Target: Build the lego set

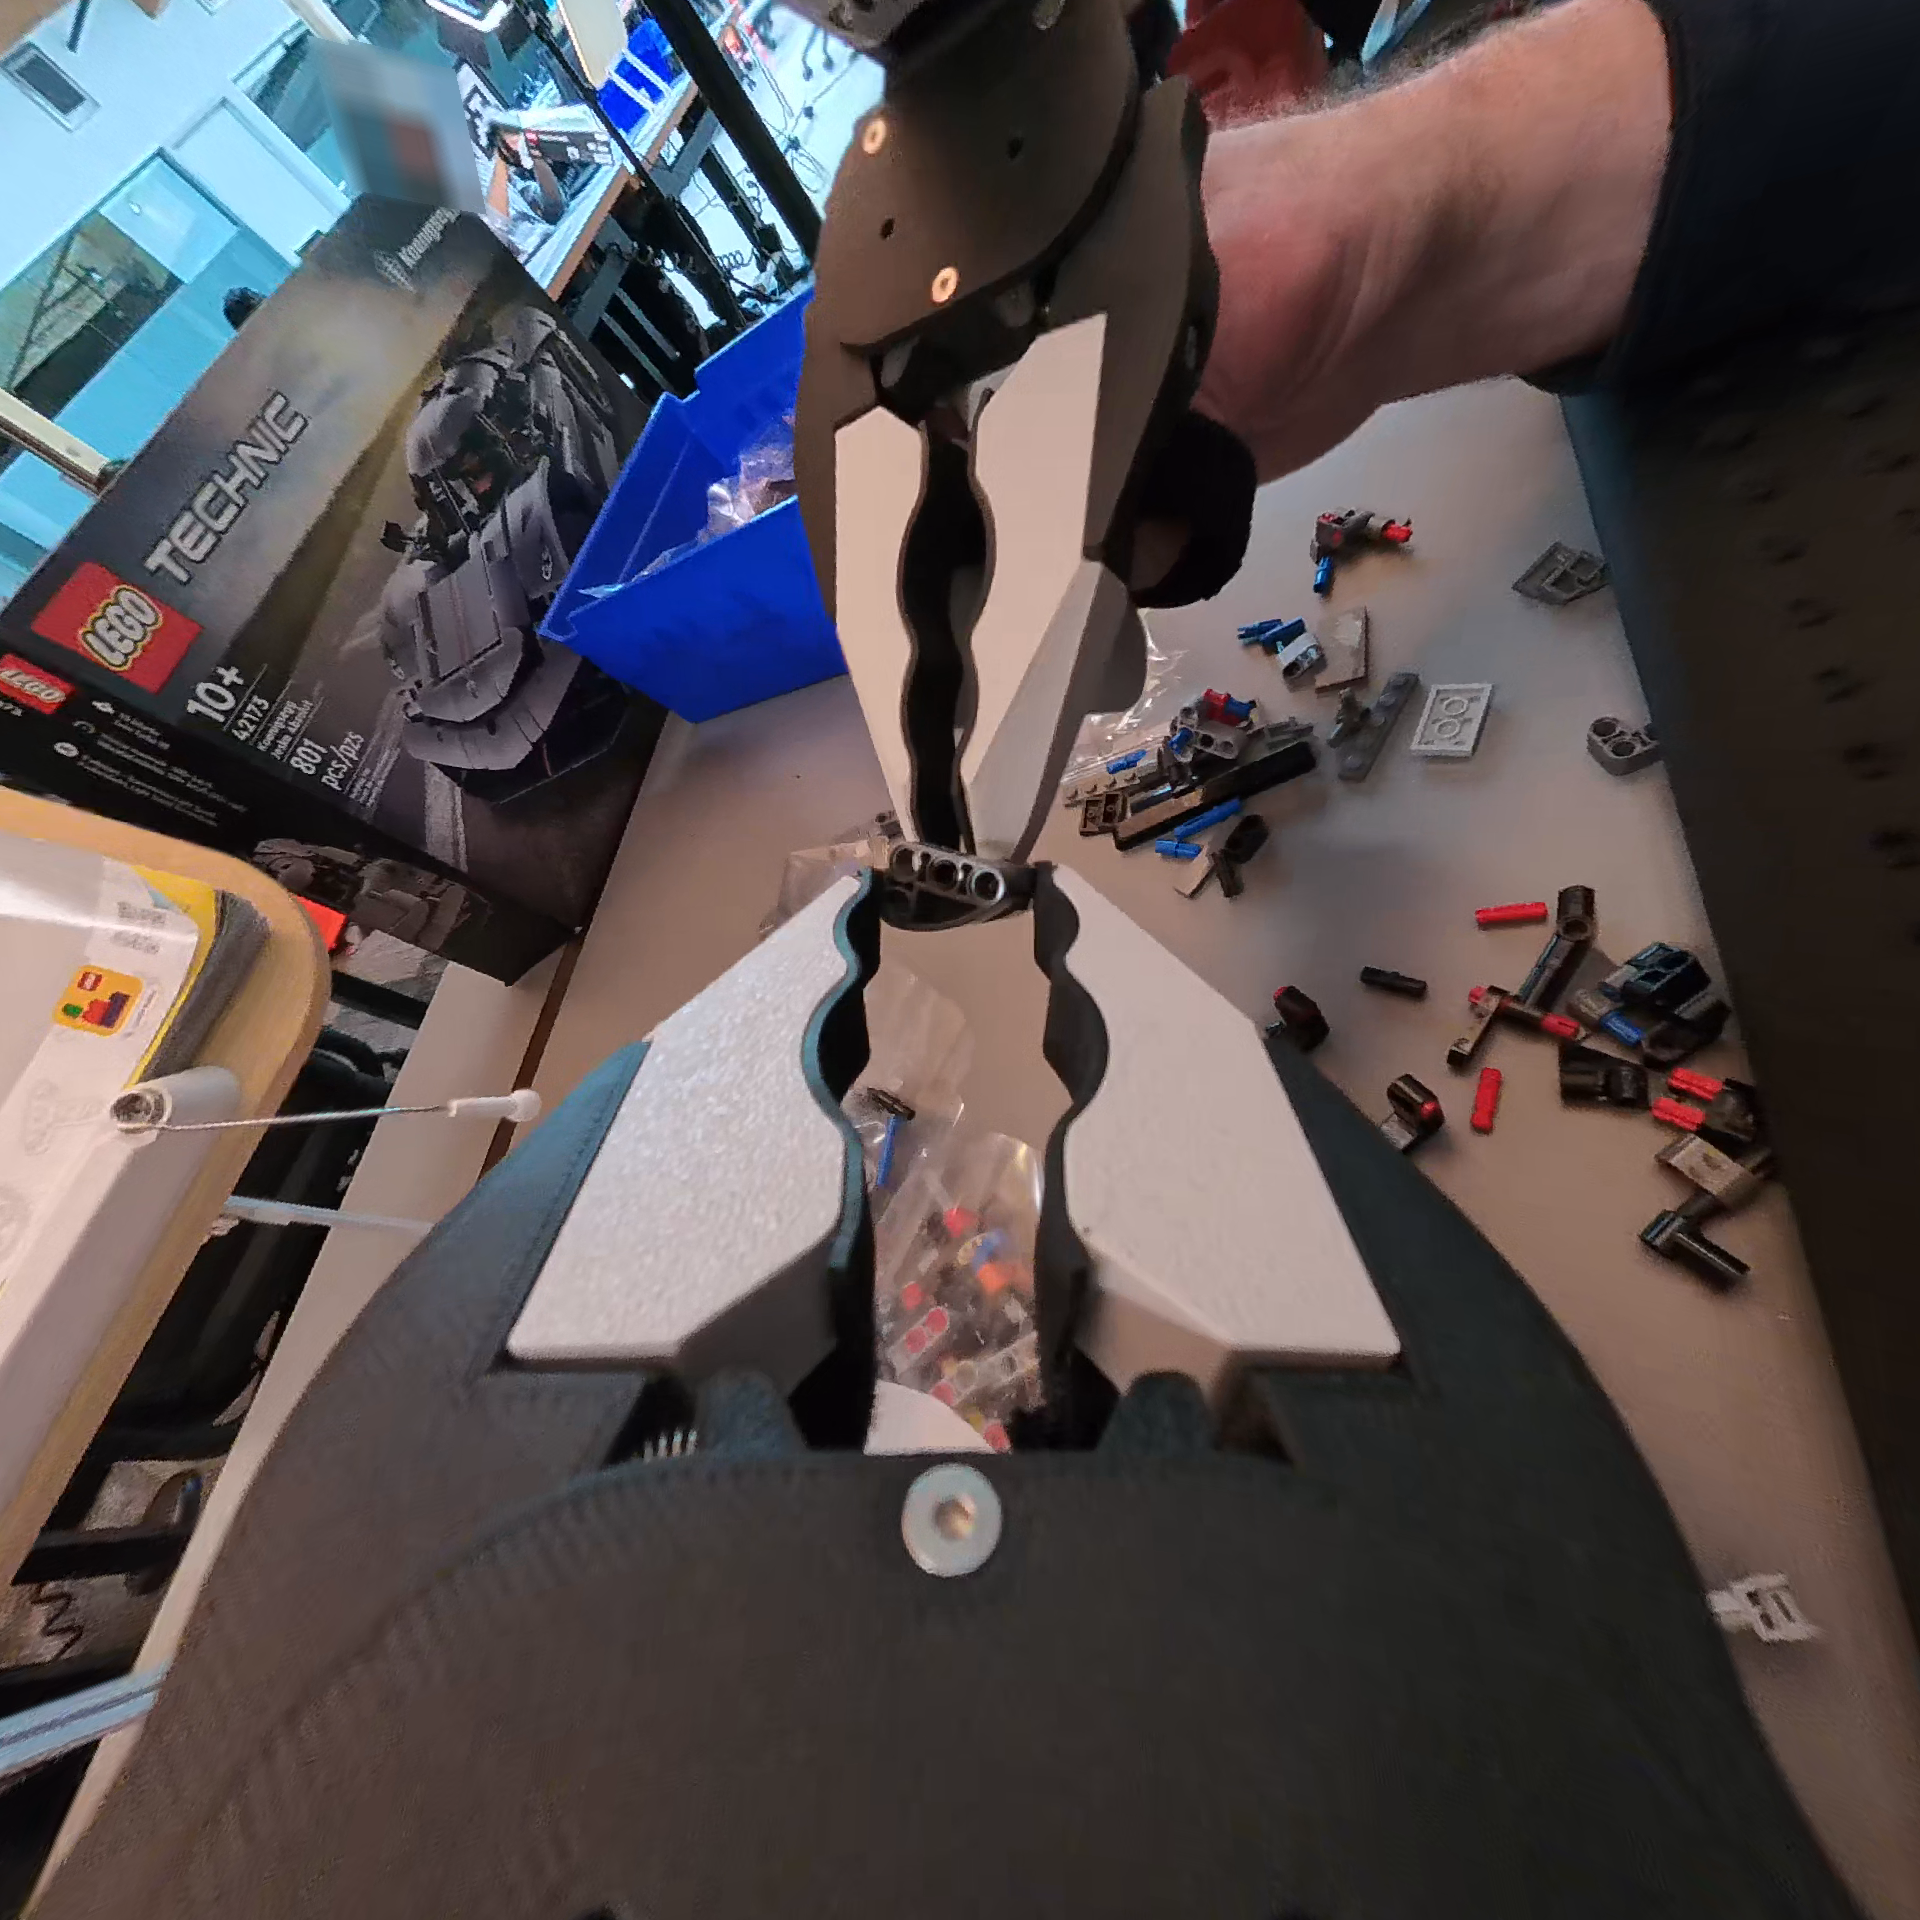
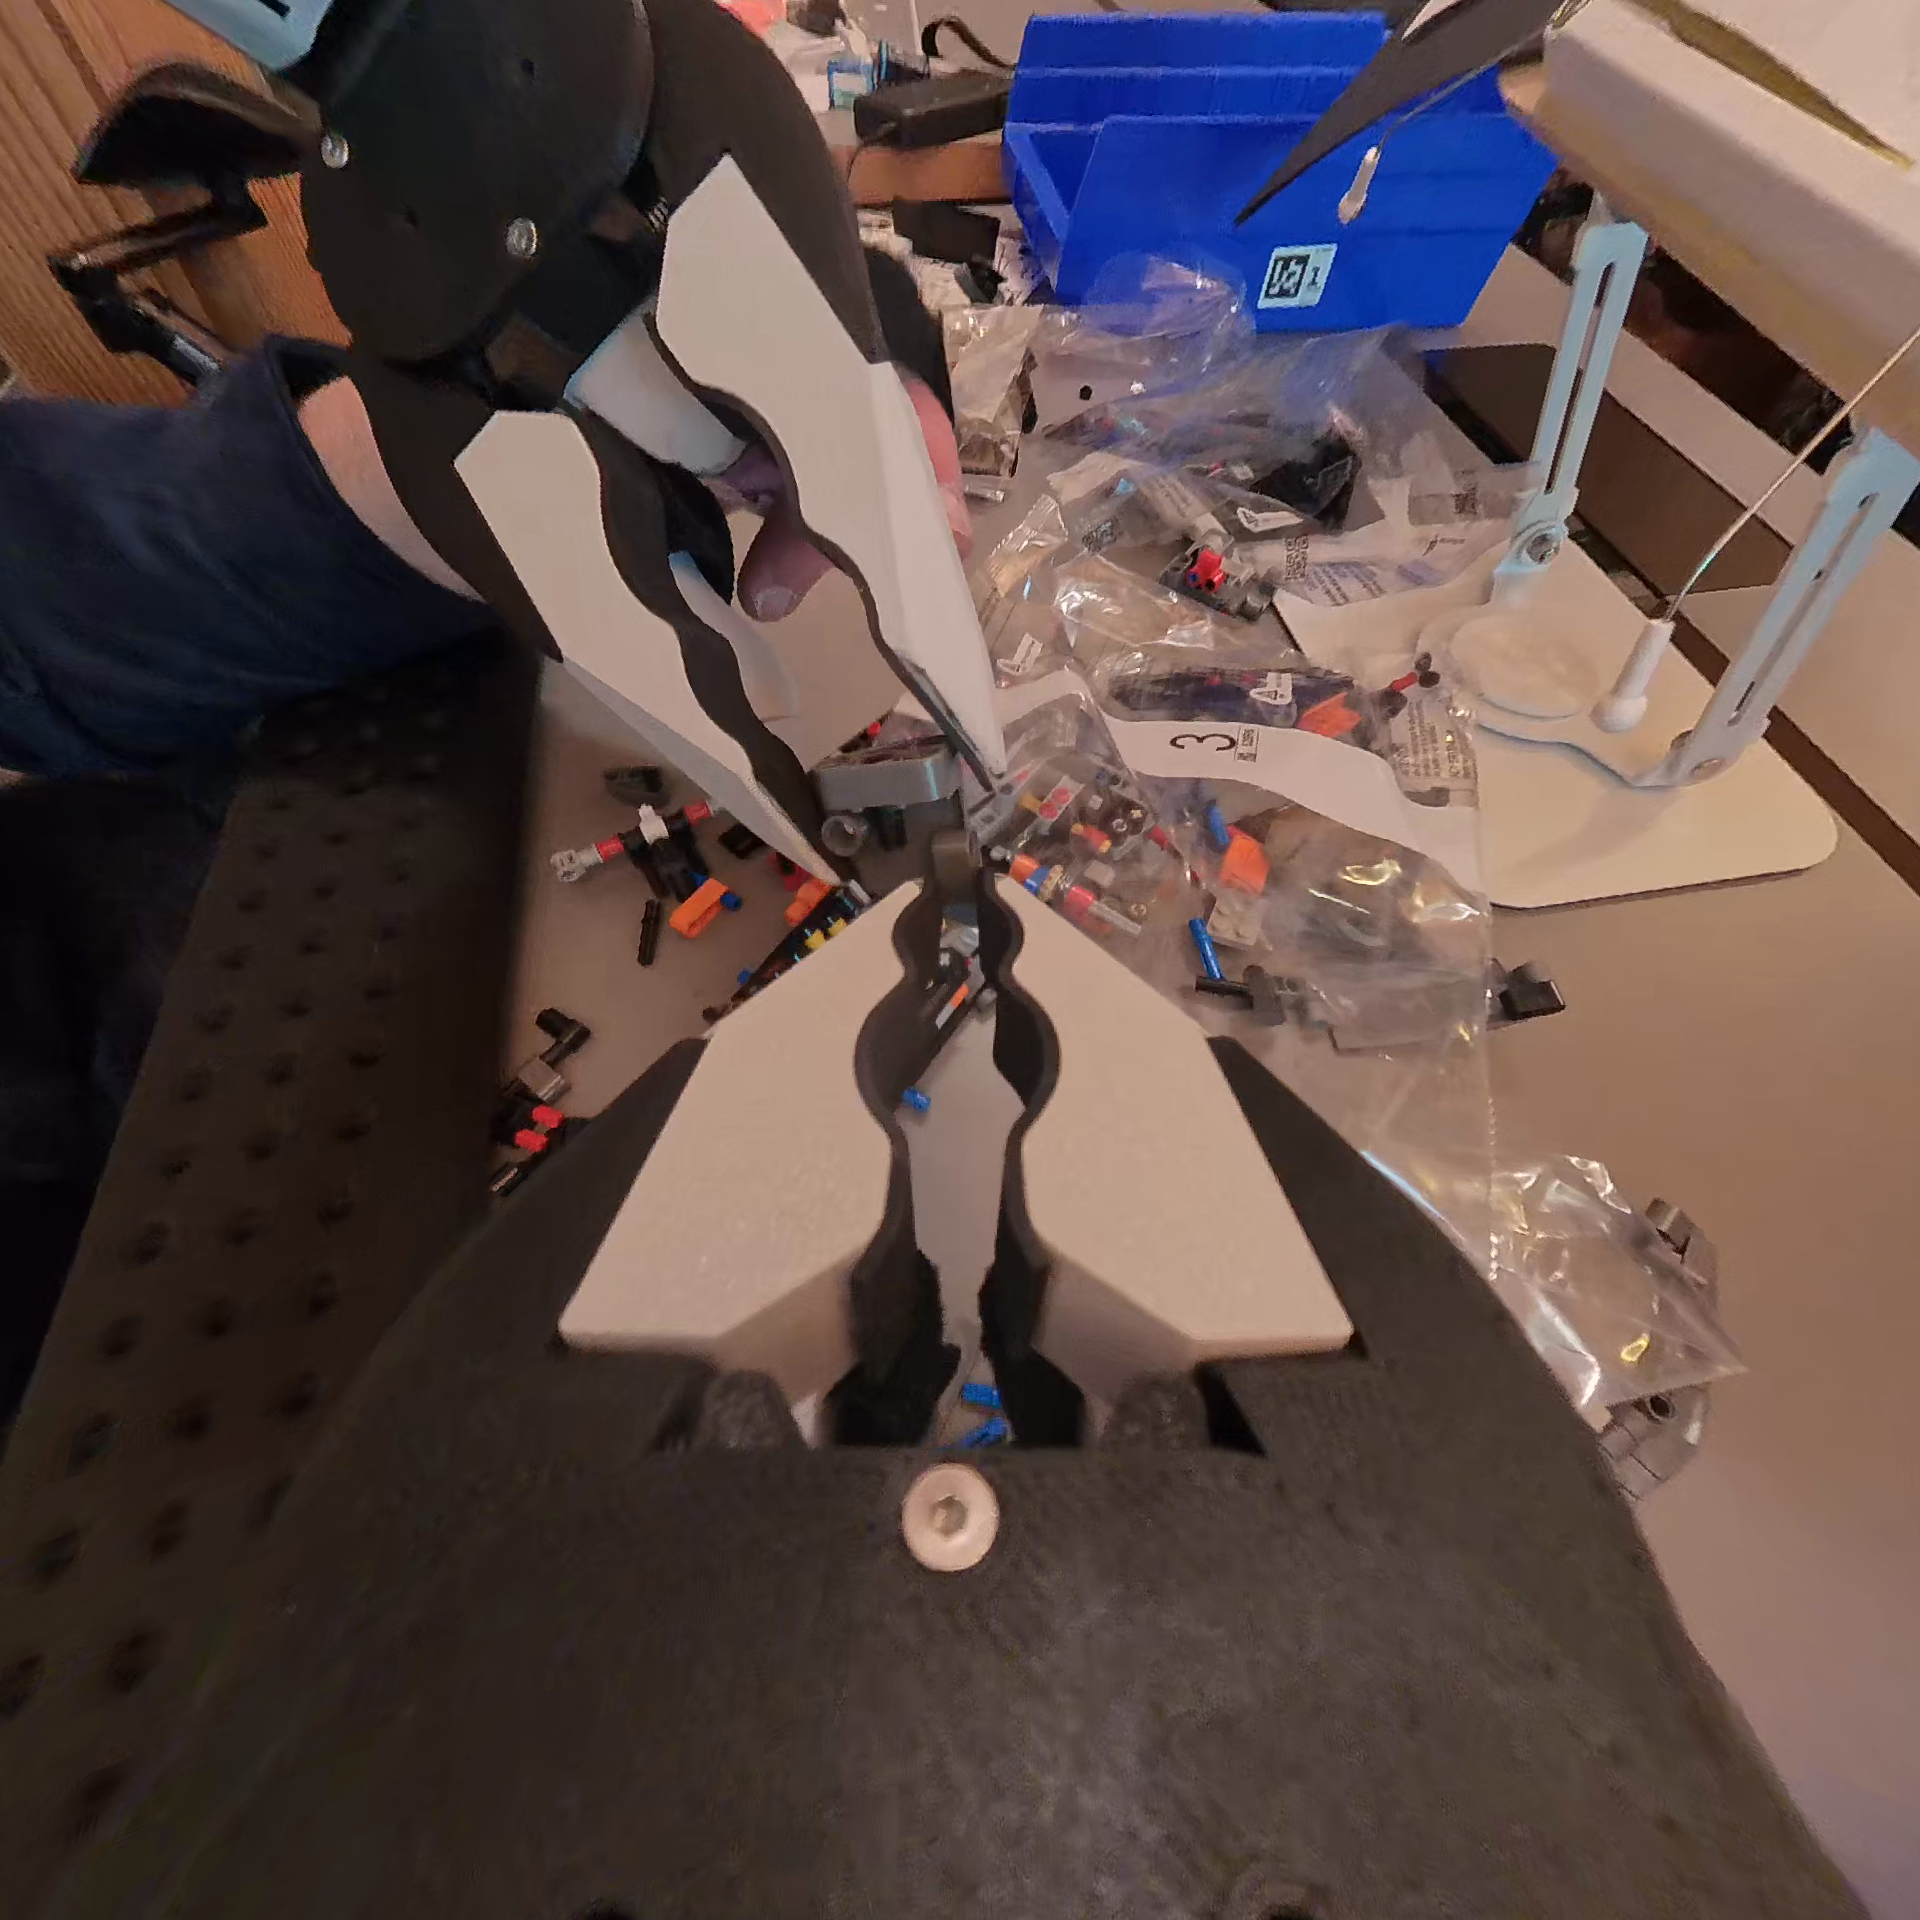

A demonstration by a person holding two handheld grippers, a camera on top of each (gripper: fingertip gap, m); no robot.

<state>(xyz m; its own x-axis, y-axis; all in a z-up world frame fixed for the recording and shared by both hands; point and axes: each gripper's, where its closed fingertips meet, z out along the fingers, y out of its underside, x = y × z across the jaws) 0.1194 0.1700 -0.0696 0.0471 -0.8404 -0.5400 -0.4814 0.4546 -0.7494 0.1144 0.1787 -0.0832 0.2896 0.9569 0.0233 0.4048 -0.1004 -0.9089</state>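
My left gripper is shut on a grey Technic beam with a row of holes, held above the grey table. My right gripper is shut on a small dark piece and holds it against the beam. In the left wrist view the right gripper comes down from above, with a hand behind it, and its tips meet the beam's top. In the right wrist view the left gripper reaches in from the upper left with the beam between its tips.
Loose red, black, blue and grey pieces lie on the table to the right. Clear bags of parts lie past the grippers. A blue bin, the set's box, a booklet stand and a black perforated board border the area. The tips of both grippers are at nearly the same place.
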